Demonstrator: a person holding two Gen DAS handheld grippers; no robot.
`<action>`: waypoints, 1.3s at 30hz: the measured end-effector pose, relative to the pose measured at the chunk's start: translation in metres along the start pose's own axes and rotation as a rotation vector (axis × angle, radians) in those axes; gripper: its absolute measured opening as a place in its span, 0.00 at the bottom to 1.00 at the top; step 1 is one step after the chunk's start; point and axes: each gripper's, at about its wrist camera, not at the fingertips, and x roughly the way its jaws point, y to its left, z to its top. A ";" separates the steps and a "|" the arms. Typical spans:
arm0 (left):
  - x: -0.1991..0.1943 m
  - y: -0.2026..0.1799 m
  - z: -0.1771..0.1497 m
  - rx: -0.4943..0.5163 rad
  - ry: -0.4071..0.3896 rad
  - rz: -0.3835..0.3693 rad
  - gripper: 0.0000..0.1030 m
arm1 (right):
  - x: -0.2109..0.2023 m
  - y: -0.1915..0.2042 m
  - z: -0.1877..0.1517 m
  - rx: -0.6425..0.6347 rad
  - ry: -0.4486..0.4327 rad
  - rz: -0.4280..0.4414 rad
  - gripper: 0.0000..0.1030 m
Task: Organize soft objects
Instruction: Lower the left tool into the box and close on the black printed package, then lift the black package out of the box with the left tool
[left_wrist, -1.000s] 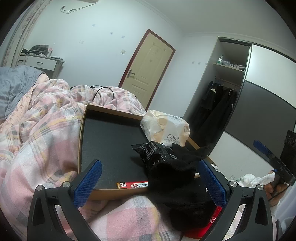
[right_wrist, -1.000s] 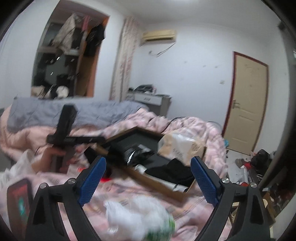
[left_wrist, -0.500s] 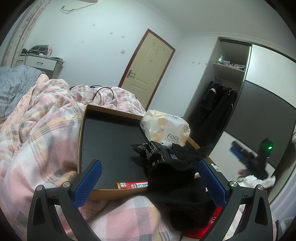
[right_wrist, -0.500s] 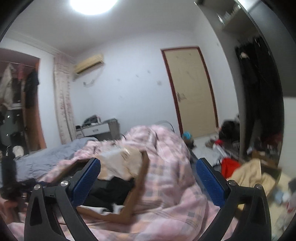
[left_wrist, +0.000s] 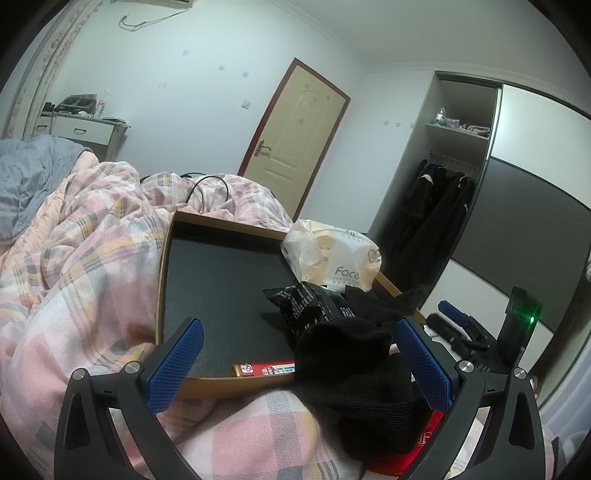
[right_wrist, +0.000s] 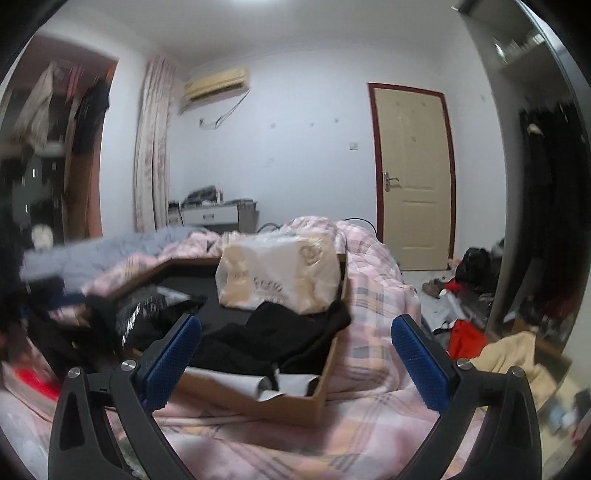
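Note:
A wooden tray (left_wrist: 207, 384) with a black bottom lies on a pink plaid quilt. A white tissue pack (left_wrist: 332, 258) rests at its far right corner, a black printed pouch (left_wrist: 314, 306) beside it. Black socks (left_wrist: 354, 362) drape over the tray's near right rim, between the fingers of my left gripper (left_wrist: 299, 365), which stands open above them. In the right wrist view the same tray (right_wrist: 295, 400) holds the tissue pack (right_wrist: 280, 273) and black cloth (right_wrist: 273, 339). My right gripper (right_wrist: 295, 362) hangs open just before the tray's rim, holding nothing.
A red flat packet (left_wrist: 424, 439) lies under the socks, and a red-and-white tube (left_wrist: 266, 369) sits inside the tray's near rim. A grey blanket (left_wrist: 26, 181) covers the bed's far left. Clothes (right_wrist: 465, 332) litter the floor before the door (right_wrist: 413, 173).
The right wrist view has swung from the wall and door down onto the tray, closer to the black cloth. The right gripper shows lower at the left view's right edge. The left gripper has not moved.

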 end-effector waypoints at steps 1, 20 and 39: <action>-0.001 0.000 0.002 0.002 -0.008 0.012 1.00 | 0.000 0.002 0.000 -0.016 0.002 -0.007 1.00; 0.115 -0.033 0.041 0.125 0.453 0.200 1.00 | 0.000 -0.011 0.000 0.026 0.032 -0.015 1.00; 0.117 -0.052 0.000 0.184 0.421 0.174 0.68 | 0.005 -0.013 0.001 0.046 0.057 -0.015 1.00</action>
